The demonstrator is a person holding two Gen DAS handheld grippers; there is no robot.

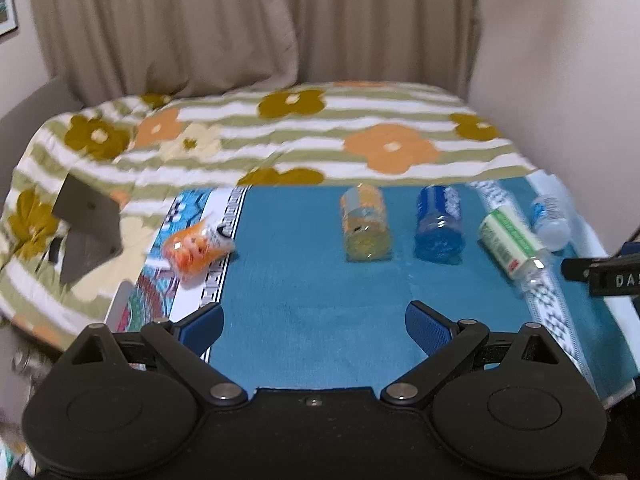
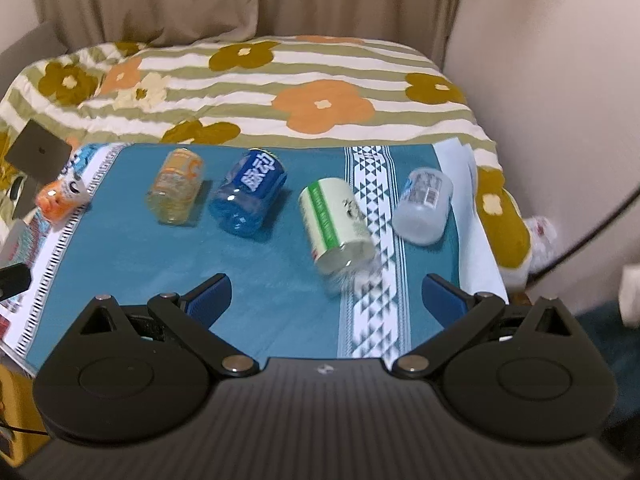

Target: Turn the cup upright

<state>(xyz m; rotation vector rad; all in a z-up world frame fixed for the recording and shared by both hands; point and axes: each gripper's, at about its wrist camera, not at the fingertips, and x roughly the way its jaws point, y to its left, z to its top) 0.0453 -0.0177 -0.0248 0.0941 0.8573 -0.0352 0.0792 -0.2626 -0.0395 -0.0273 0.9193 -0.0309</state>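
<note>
Cups lie toppled in a row on the teal surface (image 2: 120,264); the green-labelled cup (image 2: 338,226) rests just ahead of the right hand-held gripper (image 2: 326,296), long axis pointing roughly toward it. Both hand-held grippers gape empty; the left hand-held gripper (image 1: 314,326) sits farther off.

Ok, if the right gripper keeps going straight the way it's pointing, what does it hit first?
Most likely the green-labelled cup, lying on its side just ahead of the open right gripper and slightly right of centre. Depth is hard to judge; it might touch the teal cloth first.
</note>
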